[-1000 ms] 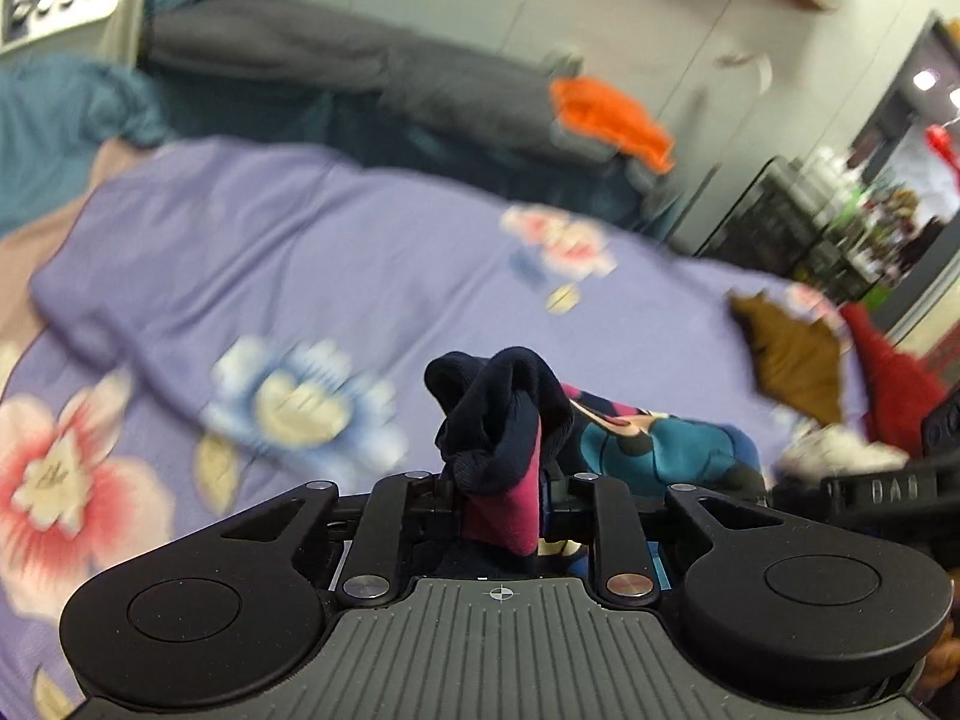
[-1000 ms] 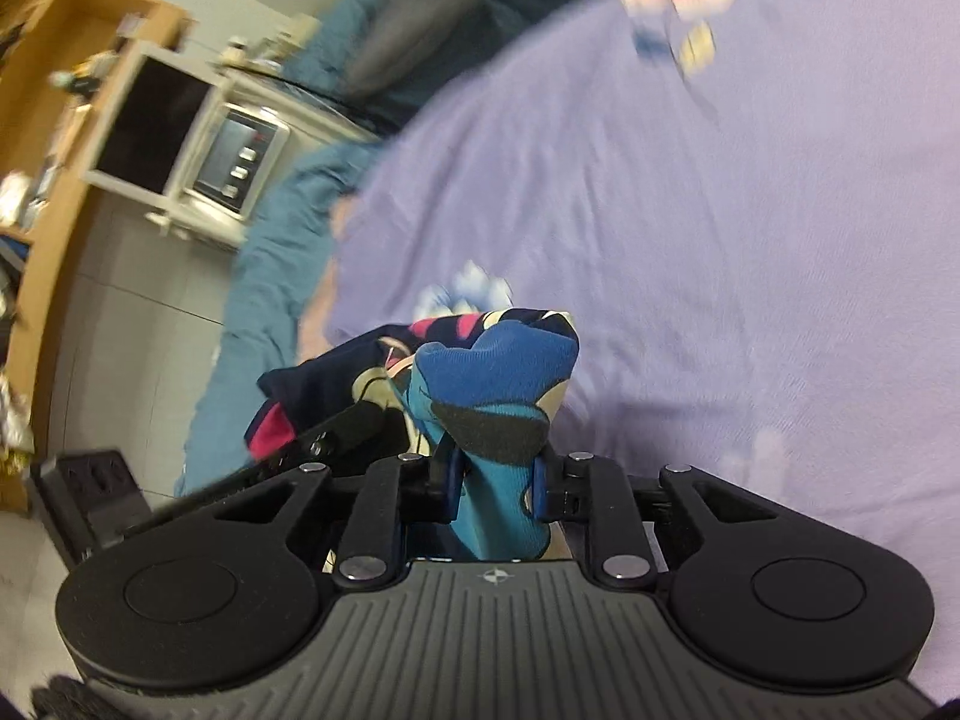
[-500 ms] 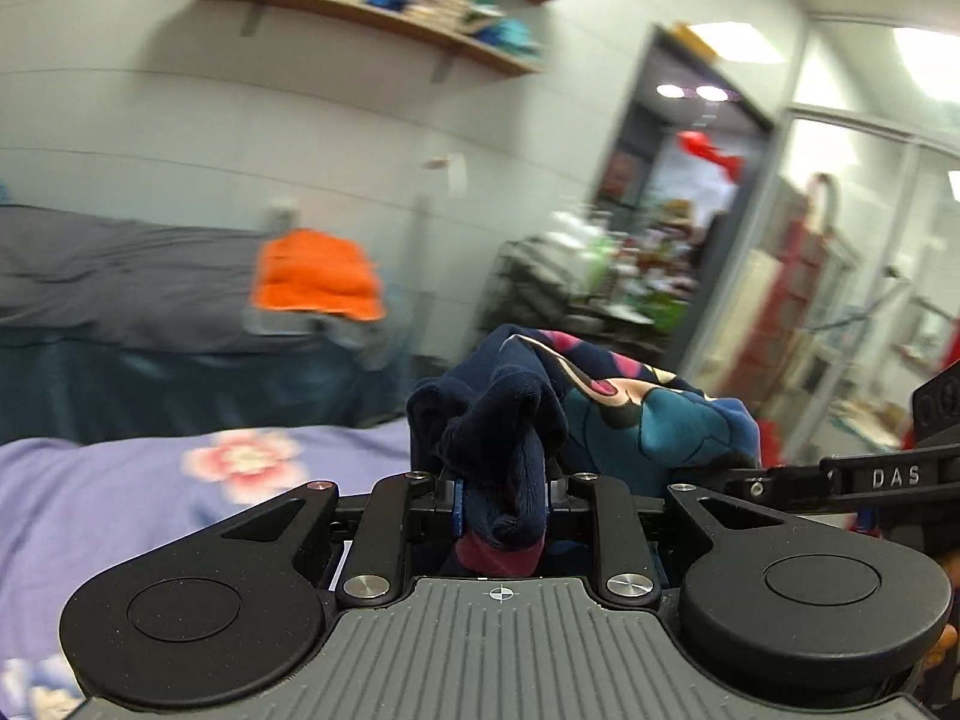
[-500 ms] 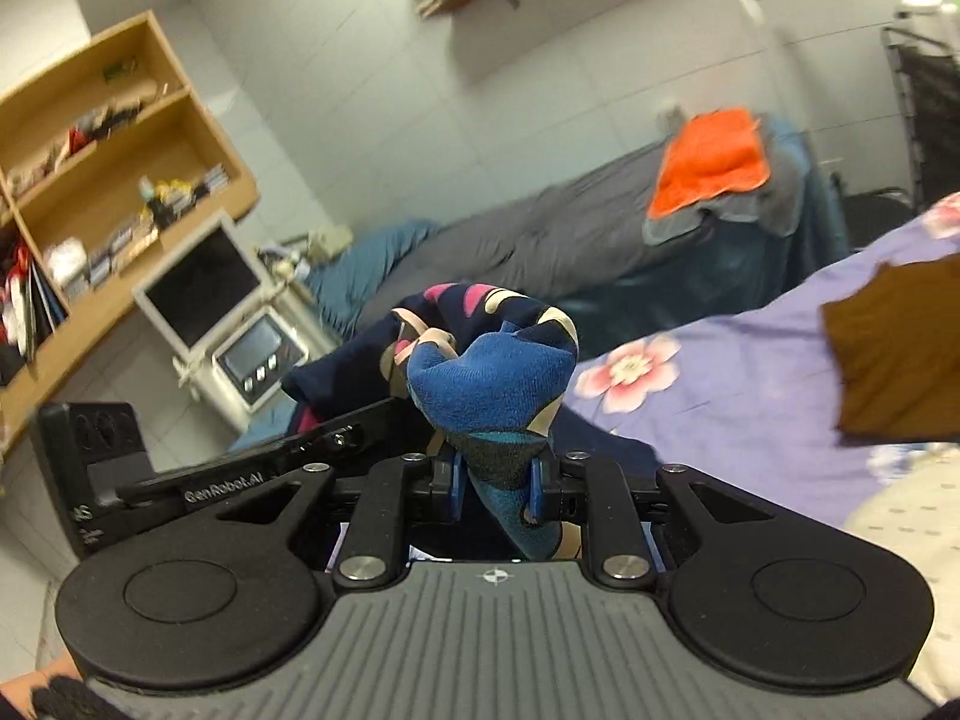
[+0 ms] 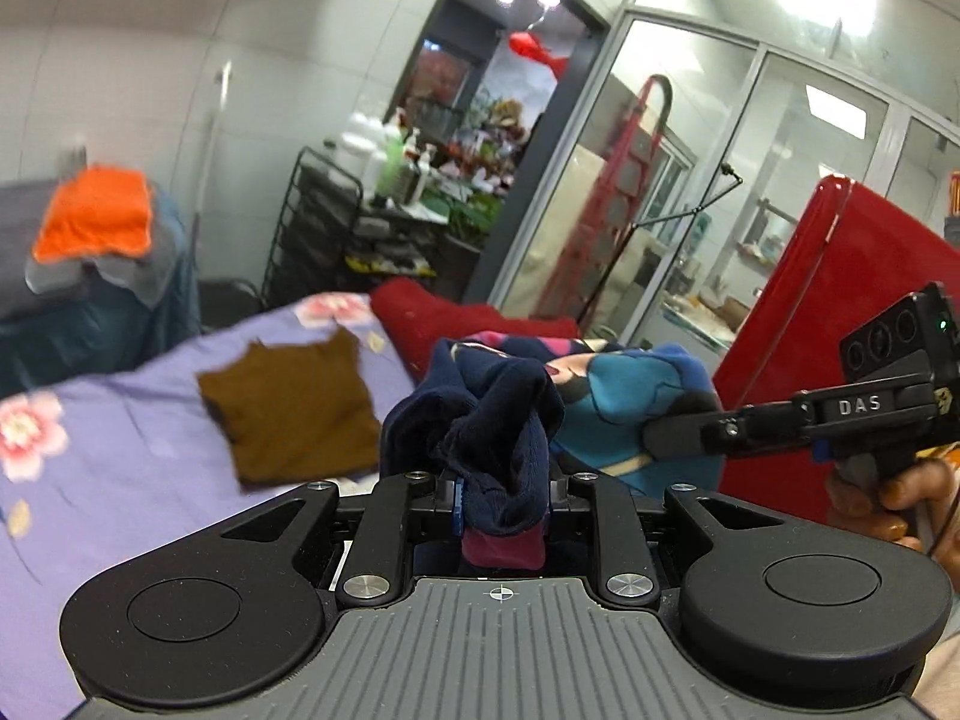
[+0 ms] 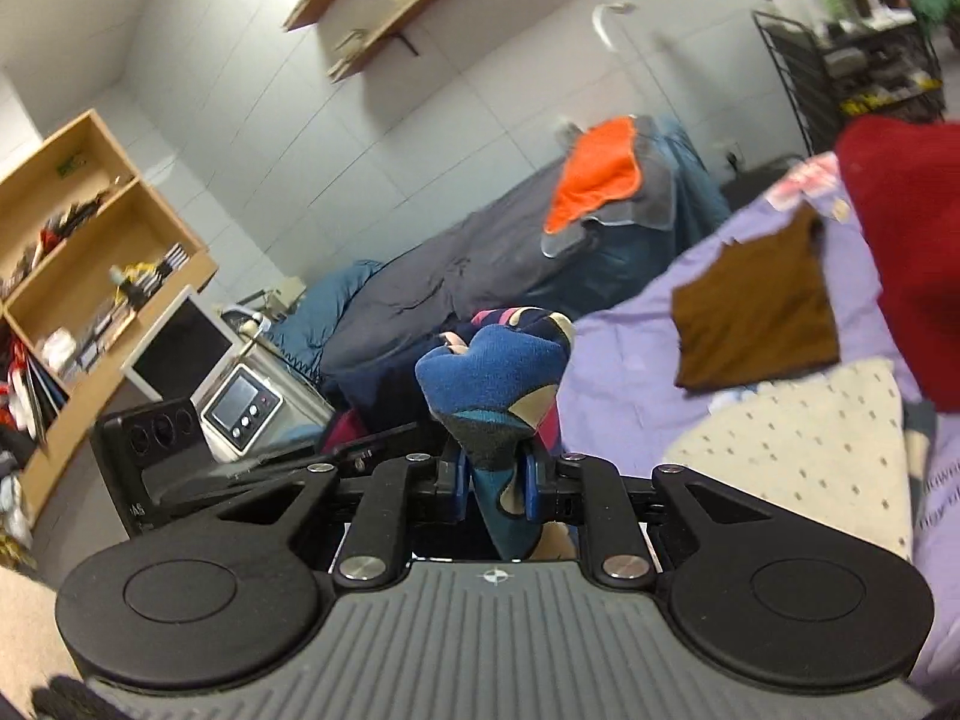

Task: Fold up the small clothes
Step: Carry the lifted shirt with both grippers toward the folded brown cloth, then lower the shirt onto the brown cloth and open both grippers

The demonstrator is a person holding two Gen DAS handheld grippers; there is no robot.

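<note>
Left wrist view
Left gripper (image 5: 501, 489): pinching a bunched navy and magenta fold of the garment (image 5: 498, 420), which is rising out from between its fingers.
Garment: stretching rightward, teal and patterned, to the right gripper (image 5: 660, 438) (a hand (image 5: 888, 498) is gripping its handle).
Bed (image 5: 120, 468): lying ahead and left of the fingers, a brown cloth (image 5: 294, 402) resting on it.
Red cloth (image 5: 456, 324): lying just beyond the garment.

Right wrist view
Right gripper (image 6: 495, 480): clamping a blue, teal and beige fold of the garment (image 6: 492, 372).
Garment: trailing left, dark, behind the fingers.
Brown cloth (image 6: 756, 324): lying ahead and right, a cream dotted cloth (image 6: 798, 450) nearer.
Orange cloth (image 6: 594, 180): sitting far ahead on a grey heap.
</note>
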